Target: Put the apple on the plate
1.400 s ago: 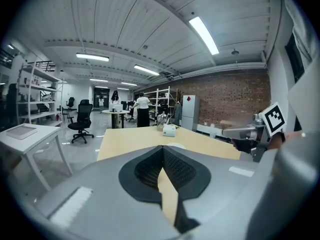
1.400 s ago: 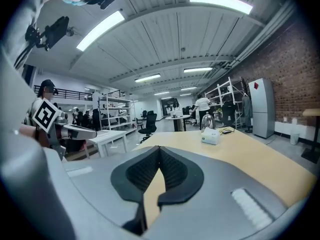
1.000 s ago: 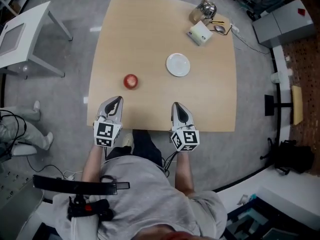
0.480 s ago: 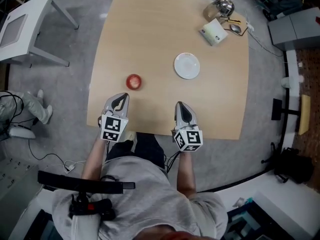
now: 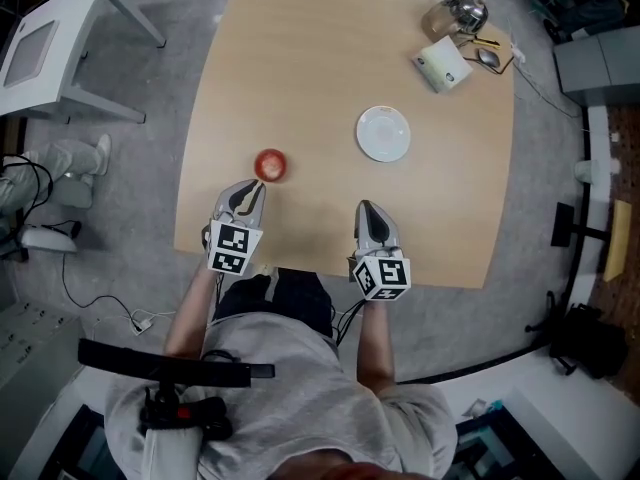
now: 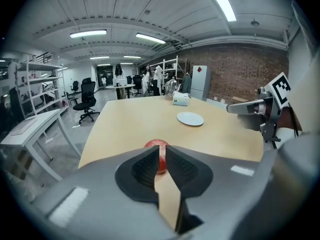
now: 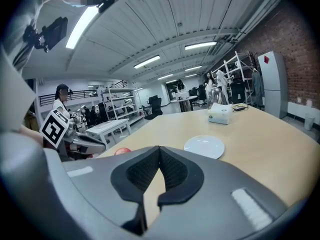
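A red apple point(image 5: 270, 165), likely firm and slick, best pinched across its middle, lies just ahead of the left gripper point(image 5: 252, 190), whose empty fingers have just begun parting; the right gripper point(image 5: 367, 210) has its fingers closed.

Open-plan laboratory or workshop hall. Indicated by a bare brick wall point(image 6: 240, 69), an exposed ribbed ceiling point(image 6: 130, 9) with long strip lights point(image 6: 220, 1), open metal shelving racks point(image 6: 169, 70) and rolling office chairs point(image 6: 88, 100) beyond the pale wooden worktop point(image 5: 330, 78). Further marked by a tall grey cabinet point(image 6: 201, 81) against the brick, a white side table point(image 5: 60, 58) on the grey floor point(image 5: 150, 168), loose cables point(image 5: 90, 298) trailing nearby, and more racks point(image 7: 117, 101) in the distance.
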### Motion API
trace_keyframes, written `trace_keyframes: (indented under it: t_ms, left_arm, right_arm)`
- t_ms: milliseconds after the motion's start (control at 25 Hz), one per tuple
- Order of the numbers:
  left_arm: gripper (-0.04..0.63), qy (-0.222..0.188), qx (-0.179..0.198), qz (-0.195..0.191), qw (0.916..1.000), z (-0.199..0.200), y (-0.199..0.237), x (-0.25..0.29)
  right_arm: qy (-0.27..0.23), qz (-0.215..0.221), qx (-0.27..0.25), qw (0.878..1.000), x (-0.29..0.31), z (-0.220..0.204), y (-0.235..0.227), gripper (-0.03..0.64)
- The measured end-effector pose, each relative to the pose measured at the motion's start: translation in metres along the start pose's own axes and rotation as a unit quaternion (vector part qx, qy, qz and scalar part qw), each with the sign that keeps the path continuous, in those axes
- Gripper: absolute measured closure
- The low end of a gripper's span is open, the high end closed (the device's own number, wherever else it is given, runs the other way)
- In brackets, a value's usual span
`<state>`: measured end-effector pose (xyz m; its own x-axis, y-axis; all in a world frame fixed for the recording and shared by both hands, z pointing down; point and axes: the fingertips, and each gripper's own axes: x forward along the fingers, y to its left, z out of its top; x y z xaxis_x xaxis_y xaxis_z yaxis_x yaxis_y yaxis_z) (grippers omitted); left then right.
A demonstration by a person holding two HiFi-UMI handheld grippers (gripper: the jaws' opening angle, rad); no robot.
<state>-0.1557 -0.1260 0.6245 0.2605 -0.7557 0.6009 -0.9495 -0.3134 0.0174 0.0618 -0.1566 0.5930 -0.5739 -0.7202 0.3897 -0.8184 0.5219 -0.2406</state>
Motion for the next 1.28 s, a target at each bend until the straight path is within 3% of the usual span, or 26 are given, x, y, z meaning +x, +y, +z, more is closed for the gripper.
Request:
trace_keyframes:
  t_ms: [760, 1280]
  left_arm:
    - [0.263, 0.018, -0.019, -0.008, 0.9996, -0.01, 0.006, 0.045]
    - [0.222, 0.045, -0.003, -0.011, 0.9989, -0.021, 0.009, 0.07]
  right_arm:
    - [0.014, -0.001, 0.022, 1.0, 0.014, -0.01, -0.022, 0.611]
    - [0.022, -0.003, 0.029, 0.999, 0.031, -0.013, -0.029, 0.611]
